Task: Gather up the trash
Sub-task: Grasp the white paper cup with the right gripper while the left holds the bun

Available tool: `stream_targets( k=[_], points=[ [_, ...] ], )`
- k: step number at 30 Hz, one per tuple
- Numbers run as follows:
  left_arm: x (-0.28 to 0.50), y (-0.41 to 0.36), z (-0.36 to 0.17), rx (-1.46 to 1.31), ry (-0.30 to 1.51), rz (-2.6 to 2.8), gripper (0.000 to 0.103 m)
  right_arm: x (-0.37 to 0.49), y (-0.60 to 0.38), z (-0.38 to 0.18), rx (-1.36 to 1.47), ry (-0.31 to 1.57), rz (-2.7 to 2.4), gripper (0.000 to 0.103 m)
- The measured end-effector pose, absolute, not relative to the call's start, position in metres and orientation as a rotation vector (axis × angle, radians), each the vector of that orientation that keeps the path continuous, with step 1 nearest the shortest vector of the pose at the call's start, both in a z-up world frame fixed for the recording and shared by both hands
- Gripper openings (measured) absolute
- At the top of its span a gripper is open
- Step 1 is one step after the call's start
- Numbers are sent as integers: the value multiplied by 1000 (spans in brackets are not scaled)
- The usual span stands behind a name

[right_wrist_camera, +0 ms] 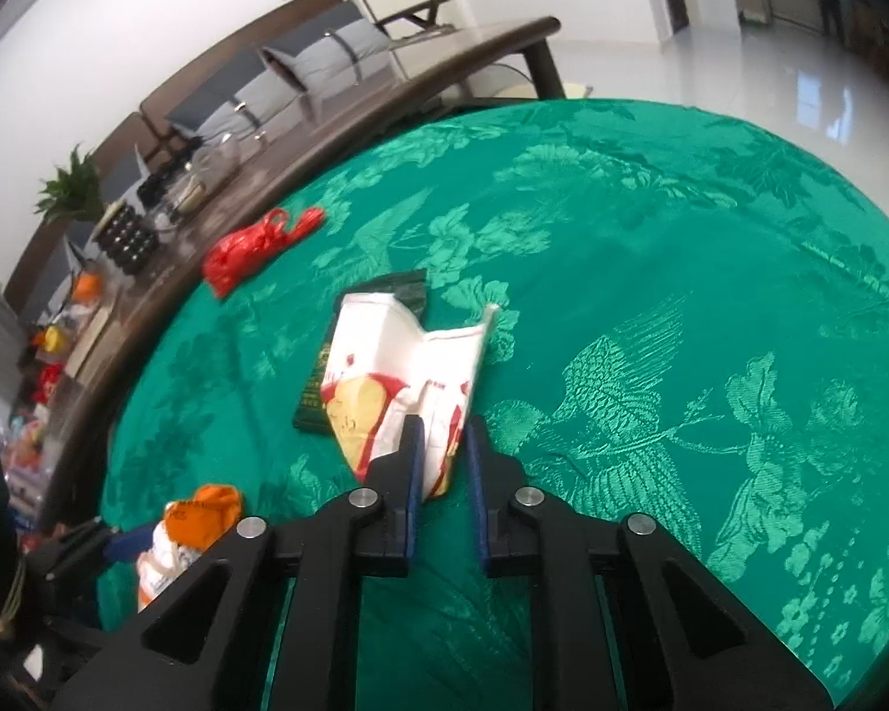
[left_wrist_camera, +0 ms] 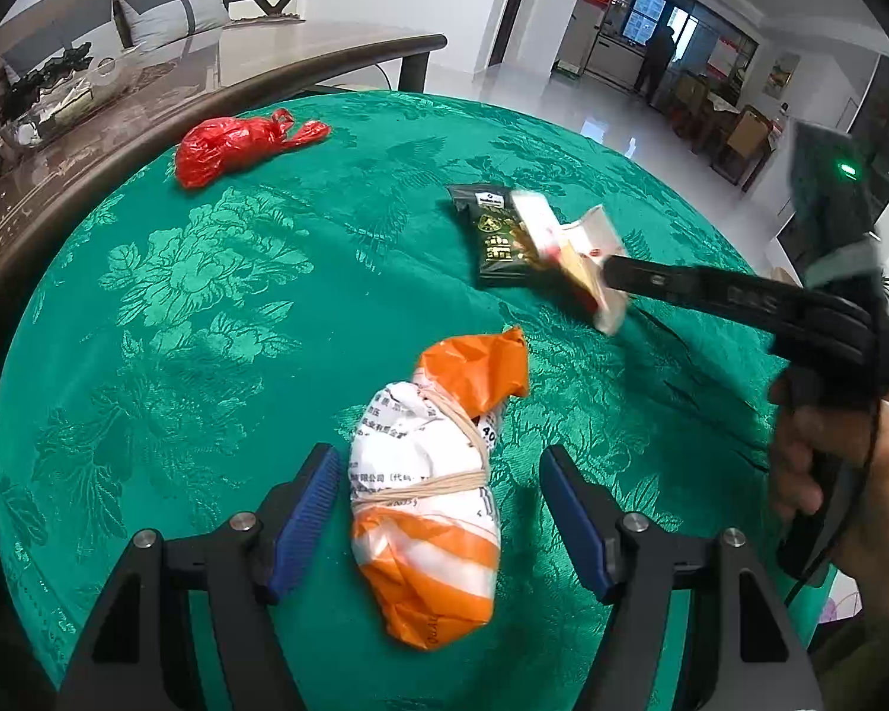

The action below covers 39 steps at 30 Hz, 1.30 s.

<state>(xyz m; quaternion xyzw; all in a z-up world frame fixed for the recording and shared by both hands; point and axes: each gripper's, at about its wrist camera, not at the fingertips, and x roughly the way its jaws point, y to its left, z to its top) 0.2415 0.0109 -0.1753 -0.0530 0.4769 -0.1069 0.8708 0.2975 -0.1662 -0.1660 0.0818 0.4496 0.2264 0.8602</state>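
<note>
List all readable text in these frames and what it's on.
"40": orange-and-white bag, by the rubber band.
"限公司 (代码": same bag, partial; the other Chinese lines are too small.
Dark green packet: white label and gold print, unreadable.
White-and-red wrapper: red print, blurred.
Red bag: none.

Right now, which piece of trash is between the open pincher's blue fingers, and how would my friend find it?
Look at the round table with the green flowery cloth. At its near edge, between the open left gripper pads, lies a bundled plastic bag. It alone is orange and white and tied with rubber bands; the red bag and the dark green packet lie farther back.
</note>
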Motion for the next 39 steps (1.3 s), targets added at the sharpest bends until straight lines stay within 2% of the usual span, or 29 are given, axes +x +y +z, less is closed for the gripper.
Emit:
stream_targets(
  k=[6, 12, 13, 15, 21, 26, 32, 37, 39],
  points=[
    [237, 13, -176, -147, 1019, -248, 71, 248, -199, -137, 133, 961, 512, 5],
    [224, 3, -176, -116, 1023, -264, 71, 189, -243, -147, 205, 1042, 523, 9],
    [223, 0, -176, -104, 1023, -257, 71, 183, -245, -152, 161, 1033, 478, 11],
    [224, -2, -176, -100, 1023, -250, 71, 179, -246, -159, 75, 1030, 414, 28],
    [224, -2, -170, -93, 1003, -250, 71, 157, -245, -137, -66, 893, 396, 52],
    [226, -3, -173, -74, 1020, -239, 71, 133, -216, -122, -175, 786, 518, 57],
    [226, 0, -175, -109, 1038, -252, 71, 116, -169, -136, -356, 764, 557, 60],
    [227, 2, -176, -106, 1044, -259, 71, 133, -182, -137, -236, 802, 495, 63],
    [227, 3, -176, -109, 1045, -261, 71, 138, -192, -134, -196, 801, 463, 69]
  ],
)
